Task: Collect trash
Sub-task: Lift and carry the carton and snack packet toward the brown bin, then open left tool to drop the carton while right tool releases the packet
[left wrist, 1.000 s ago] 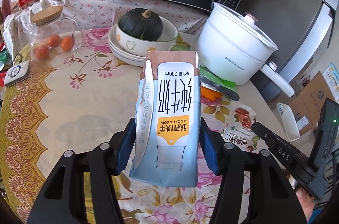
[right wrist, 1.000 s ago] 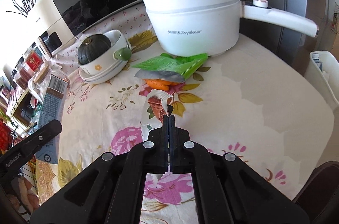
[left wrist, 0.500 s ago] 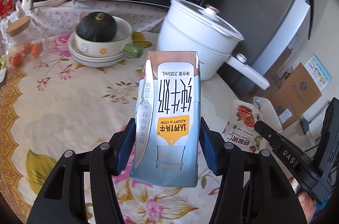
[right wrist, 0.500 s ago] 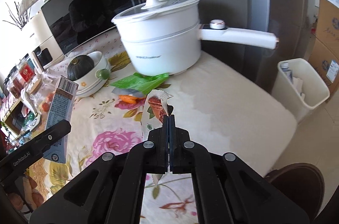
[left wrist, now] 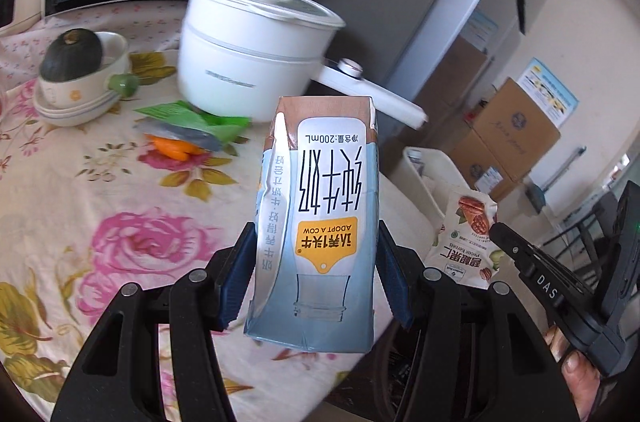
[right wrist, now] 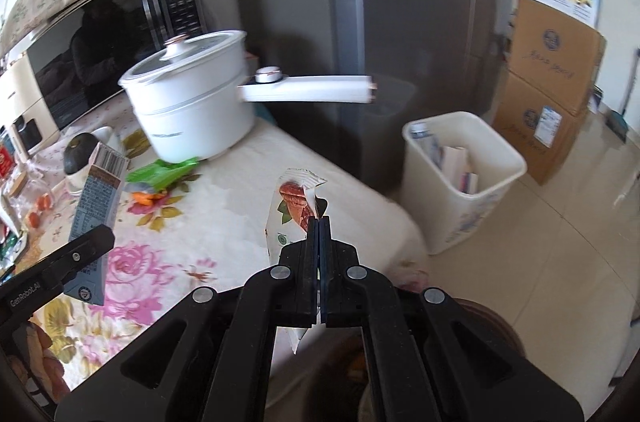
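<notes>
- Carrying trash in both hands: the left gripper (left wrist: 316,274) is clamped on a pale-blue milk carton (left wrist: 320,218), held upside down above the flowered tablecloth (left wrist: 100,190).
- The right gripper (right wrist: 319,226) has its jaws pressed together on a torn nut packet (right wrist: 294,210), near the table's edge.
- A white bin (right wrist: 464,178) stands on the floor beyond, already holding some cartons (so part is done).
- Left, I judge: dropping both, then the green wrapper (left wrist: 192,120) beside the white pot (left wrist: 256,50).
</notes>
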A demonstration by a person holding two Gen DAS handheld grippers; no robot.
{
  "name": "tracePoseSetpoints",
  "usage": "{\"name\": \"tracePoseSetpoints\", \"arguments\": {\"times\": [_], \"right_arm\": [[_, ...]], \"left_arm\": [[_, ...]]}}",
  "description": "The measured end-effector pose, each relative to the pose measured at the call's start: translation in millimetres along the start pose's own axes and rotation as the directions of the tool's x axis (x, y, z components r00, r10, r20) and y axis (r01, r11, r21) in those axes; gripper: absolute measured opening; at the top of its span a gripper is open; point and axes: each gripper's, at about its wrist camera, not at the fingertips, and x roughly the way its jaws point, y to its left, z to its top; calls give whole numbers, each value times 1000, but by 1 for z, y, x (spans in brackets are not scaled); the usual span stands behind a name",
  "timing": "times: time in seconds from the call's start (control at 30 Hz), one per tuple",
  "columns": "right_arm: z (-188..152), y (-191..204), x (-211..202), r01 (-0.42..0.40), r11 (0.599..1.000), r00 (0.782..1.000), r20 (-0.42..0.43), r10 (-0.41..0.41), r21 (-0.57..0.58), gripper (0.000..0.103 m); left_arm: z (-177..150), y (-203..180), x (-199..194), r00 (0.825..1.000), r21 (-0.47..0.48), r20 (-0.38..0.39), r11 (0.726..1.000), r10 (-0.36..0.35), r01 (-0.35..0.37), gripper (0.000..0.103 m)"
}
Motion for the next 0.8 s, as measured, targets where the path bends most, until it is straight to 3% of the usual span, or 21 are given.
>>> {"name": "tracePoseSetpoints", "arguments": {"times": [0.37,0.4,0.43,0.5,0.57,0.63,0.8], "right_arm": [[-23,-92,-13,174,969,985,-39,-169,178,3],[-24,-101,-14,194,959,981,-44,-189,204,19],[-26,-110,-17,212,949,977,-45,-207,233,55],[-30,-123,-24,256,922,965,-25,-260,290,81],[-32,-136,-32,302,892,947,0,-321,337,83],[-34,-149,-37,343,862,928,6,-372,374,91],[-39,-169,-43,392,815,899,11,-438,427,96]], "left_arm": [[-32,-84,34,988,131,-89,982,-127,138,57],[-36,-92,36,986,149,-96,977,-139,152,57],[-40,-101,39,984,166,-103,972,-148,164,57],[-47,-114,44,980,196,-119,964,-161,182,57],[-54,-126,51,975,219,-140,955,-173,201,57],[-61,-135,57,969,234,-164,947,-184,219,57],[-77,-151,72,956,266,-216,930,-198,252,57]]}}
